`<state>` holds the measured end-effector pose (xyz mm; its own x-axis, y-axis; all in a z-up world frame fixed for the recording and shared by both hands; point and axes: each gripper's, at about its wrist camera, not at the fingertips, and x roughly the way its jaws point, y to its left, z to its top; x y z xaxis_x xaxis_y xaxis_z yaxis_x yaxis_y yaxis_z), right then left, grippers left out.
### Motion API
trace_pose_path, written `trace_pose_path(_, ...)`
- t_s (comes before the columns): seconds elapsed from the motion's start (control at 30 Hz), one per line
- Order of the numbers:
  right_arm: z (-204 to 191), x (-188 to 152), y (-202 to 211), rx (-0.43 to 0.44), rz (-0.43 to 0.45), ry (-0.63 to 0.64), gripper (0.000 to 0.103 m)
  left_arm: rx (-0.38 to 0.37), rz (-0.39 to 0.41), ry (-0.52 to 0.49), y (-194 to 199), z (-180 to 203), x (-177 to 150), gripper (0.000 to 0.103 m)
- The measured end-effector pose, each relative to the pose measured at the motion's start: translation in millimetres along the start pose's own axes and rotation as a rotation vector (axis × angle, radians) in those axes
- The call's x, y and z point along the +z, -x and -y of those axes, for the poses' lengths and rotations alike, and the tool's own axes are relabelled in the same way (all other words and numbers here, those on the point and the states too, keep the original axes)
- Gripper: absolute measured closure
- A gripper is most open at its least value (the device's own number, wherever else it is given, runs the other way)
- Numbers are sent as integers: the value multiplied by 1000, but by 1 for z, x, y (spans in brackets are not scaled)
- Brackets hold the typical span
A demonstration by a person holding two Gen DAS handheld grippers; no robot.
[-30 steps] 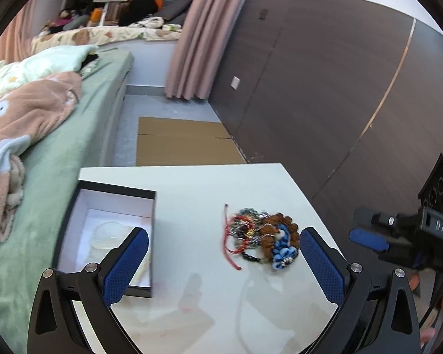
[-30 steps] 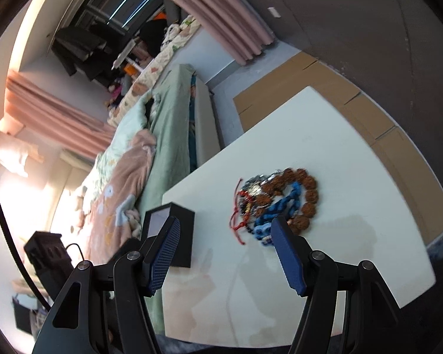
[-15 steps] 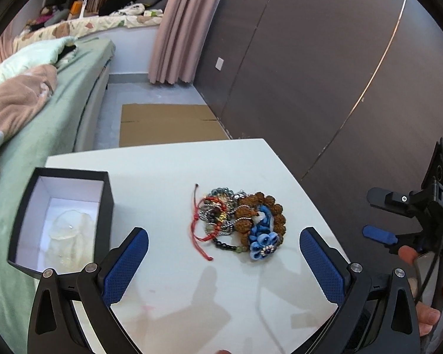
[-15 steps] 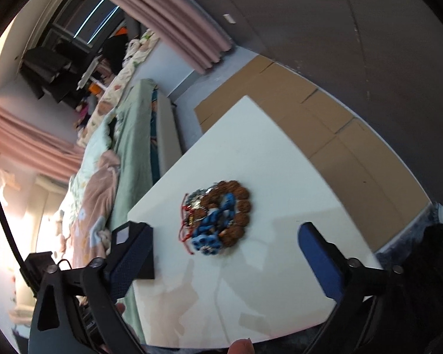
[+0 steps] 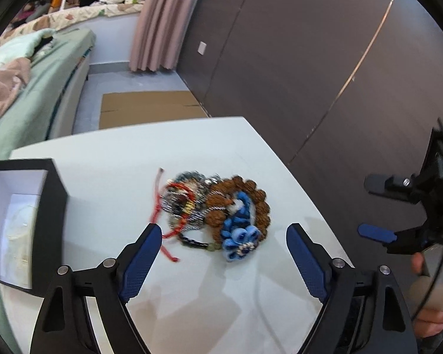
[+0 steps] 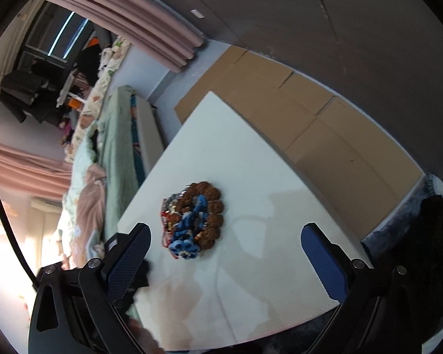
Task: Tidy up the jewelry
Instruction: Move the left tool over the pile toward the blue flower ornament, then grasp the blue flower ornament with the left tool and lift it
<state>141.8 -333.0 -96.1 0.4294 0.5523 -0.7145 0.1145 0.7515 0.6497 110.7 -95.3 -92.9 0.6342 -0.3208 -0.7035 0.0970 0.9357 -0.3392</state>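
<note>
While your left claw [image 5: 221, 250] hangs over the white counter [image 5: 109, 153], its blue pads [image 5: 138, 262] are closing with nothing gripped between them, and the jewelry pile [image 5: 218, 209] lies on the counter just beyond the tips. In this left wrist view the pile is one tangled heap: a ring of brown beads [image 5: 260, 203], a blue flower piece [image 5: 239, 242] nearest you, silvery chain and a red cord [image 5: 159, 206] trailing to the left. A black box [image 5: 56, 206] with a white lining stands open at the counter's left edge, well apart from the pile. At the far right your right claw [image 5: 378, 209] shows side-on, a hand [image 5: 428, 298] beneath it. A green-covered bed [image 5: 32, 88], pink curtain [image 5: 162, 20] and flat cardboard [image 5: 147, 109] on the floor fill the background.

From the right wrist view, your right claw [image 6: 226, 258] stands wide open and holds nothing; the jewelry pile [image 6: 195, 218] lies on the counter [image 6: 236, 153] ahead of the tips, nearer the left finger, touching neither. The black box [image 6: 124, 242] is mostly hidden behind the left finger. Cardboard [image 6: 310, 124] lies on the floor along the counter's far side, and the bed [image 6: 115, 135] runs off to the left.
</note>
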Motion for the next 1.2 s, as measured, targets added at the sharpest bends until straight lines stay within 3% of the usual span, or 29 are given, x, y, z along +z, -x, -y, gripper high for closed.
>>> trace_pose_path(0.2,4,-1,-6,5,-18,-34,0,14,-25,-35,-21,12,-5,19)
trace_pose_path(0.37,1,0,-3,-18,3,-14,0,28,-39,-48,-36,17,-7,31)
trace_pose_path(0.47,0,0,-5,-12,2,-11,0,41,-49,-56,-42,18,-7,45)
trace_pose_path(0.53,-3,-1,-8,-21,-2,1,0,42,-59,-54,-44,16,-8,63)
trace_pose_path(0.63,-7,-1,-16,-23,-29,26,0,42,-45,-32,-38,9,-5,77)
trace_pose_path(0.83,-2,-7,-42,35,-160,-51,0,47,23,-2,-8,-3,5,78)
trace_pose_path(1.03,-17,-12,-45,-8,-114,10,0,31,72,34,21,-18,13,79)
trace_pose_path(1.2,-17,-12,-52,-40,-113,-14,0,28,113,57,40,-28,20,79)
